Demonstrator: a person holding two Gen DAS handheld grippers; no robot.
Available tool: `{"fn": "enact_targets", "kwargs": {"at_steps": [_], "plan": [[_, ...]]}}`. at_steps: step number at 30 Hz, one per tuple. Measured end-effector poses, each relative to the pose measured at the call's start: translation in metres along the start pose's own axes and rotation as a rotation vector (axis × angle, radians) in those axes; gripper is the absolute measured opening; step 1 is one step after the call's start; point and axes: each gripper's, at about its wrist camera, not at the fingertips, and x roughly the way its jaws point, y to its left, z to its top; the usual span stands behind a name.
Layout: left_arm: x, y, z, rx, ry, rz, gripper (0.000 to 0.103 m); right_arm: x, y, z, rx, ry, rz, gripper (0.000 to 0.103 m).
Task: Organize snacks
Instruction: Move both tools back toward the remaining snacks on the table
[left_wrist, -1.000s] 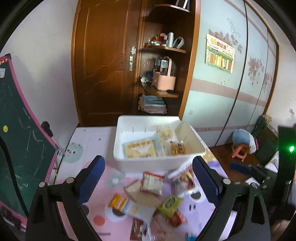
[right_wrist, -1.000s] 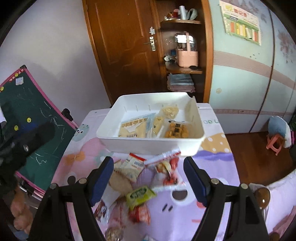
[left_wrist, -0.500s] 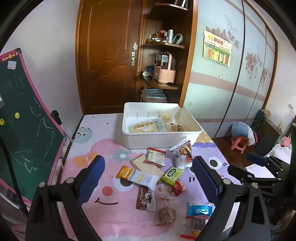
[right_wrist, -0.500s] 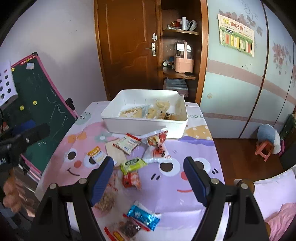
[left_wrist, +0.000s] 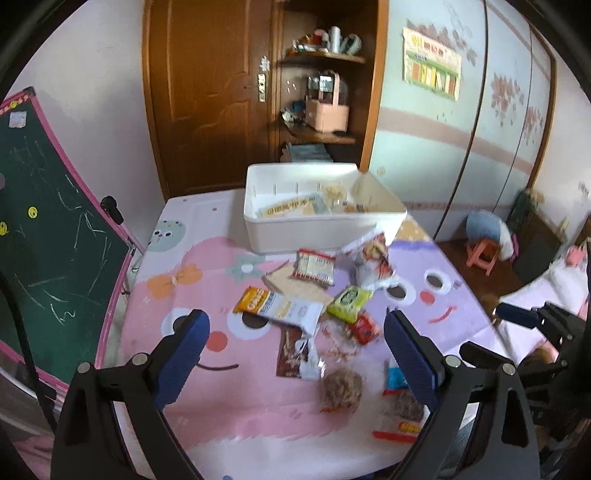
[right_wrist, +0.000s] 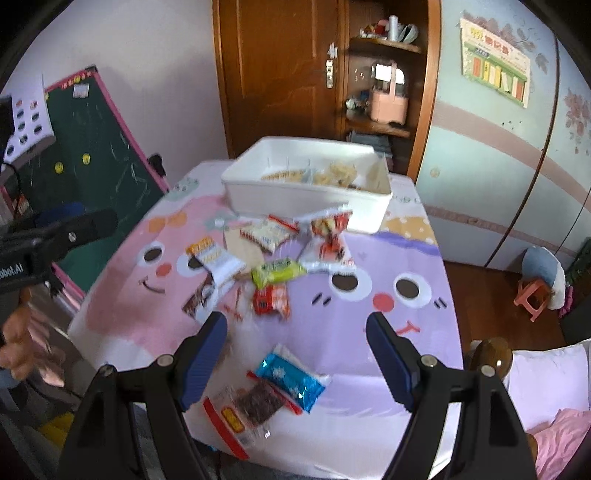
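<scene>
Jaws of both grippers spread, empty, rectangular white plastic bin (right_wrist: 306, 195), crinkly foil snack packets (right_wrist: 279, 271), cartoon-print tablecloth (right_wrist: 399, 236)

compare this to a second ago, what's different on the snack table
Both grippers have pulled back from the white bin, so far more of the table shows, including the blue packet near its front edge. The left gripper and right gripper were open and empty then and now. The snacks and bin have not moved.
</scene>
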Motion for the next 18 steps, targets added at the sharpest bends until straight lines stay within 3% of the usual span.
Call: {"fn": "enact_targets", "kwargs": {"at_steps": [18], "plan": [[0.074, -0.003, -0.061, 0.089, 0.275, 0.039, 0.095, 0.071, -0.007, -0.059, 0.050, 0.286, 0.184, 0.078]]}}
